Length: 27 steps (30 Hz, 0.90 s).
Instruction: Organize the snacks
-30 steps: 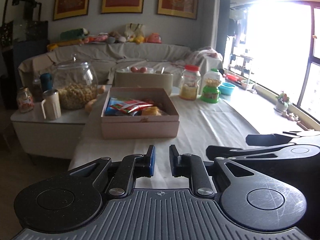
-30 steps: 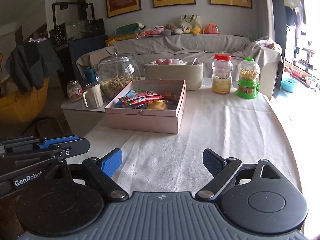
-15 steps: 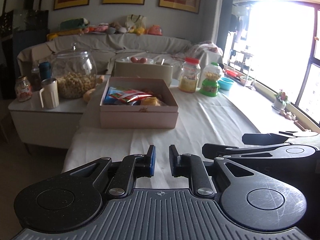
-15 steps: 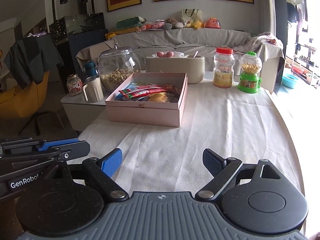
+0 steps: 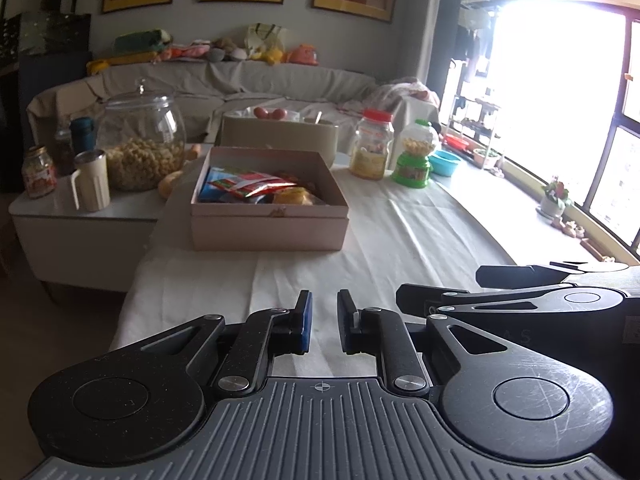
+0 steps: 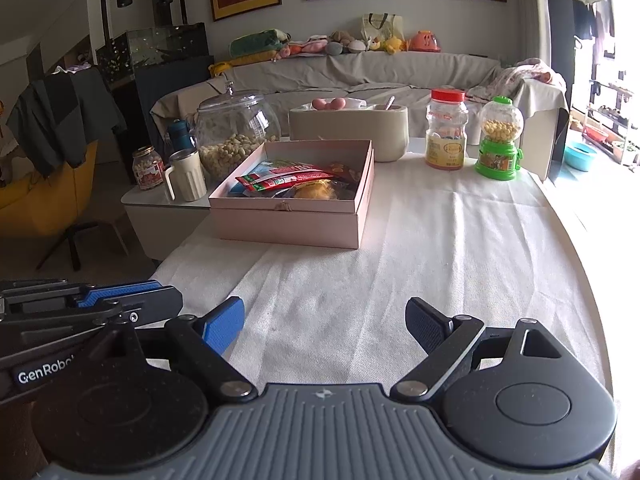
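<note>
Snack packets [image 6: 286, 178] lie inside pink box [image 6: 292, 216], far across tablecloth [image 6: 400, 264]. Probably light, crinkly, slippery; pinch a sealed edge. Left gripper [image 5: 324, 326] nearly closed, empty; right gripper [image 6: 324, 326] spread, empty.

Daylight floods in from the window [image 5: 560, 92] on the right, blown out to white glare in both views. The far left of the room sits dim. Fisheye bending curves the edges. The cloth-covered counter [image 6: 440, 248] is evenly lit and sharp.
</note>
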{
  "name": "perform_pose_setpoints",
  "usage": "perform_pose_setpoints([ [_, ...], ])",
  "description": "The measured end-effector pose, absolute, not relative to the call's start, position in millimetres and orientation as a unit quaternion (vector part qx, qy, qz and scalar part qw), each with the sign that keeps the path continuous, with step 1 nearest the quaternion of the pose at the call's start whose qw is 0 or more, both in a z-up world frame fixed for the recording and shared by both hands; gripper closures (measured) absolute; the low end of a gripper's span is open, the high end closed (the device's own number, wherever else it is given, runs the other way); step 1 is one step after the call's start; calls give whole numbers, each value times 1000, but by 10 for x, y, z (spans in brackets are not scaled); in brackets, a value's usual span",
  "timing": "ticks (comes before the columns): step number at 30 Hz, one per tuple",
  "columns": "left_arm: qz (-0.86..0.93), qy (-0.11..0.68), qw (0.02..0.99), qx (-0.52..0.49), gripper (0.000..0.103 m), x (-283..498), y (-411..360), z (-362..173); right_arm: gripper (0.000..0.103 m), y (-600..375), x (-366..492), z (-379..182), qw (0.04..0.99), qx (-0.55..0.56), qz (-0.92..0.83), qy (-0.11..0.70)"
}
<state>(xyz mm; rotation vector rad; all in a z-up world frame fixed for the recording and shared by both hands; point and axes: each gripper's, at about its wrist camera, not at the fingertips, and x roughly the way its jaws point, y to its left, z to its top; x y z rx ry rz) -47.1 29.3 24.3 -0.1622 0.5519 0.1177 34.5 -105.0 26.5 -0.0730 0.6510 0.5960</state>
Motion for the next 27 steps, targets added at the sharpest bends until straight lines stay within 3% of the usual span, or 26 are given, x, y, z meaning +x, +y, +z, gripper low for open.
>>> perform_pose_setpoints([
  [27,72,287,950,-101,85,-302,514,123,15,-1021,485,208,905,-45,273,325],
])
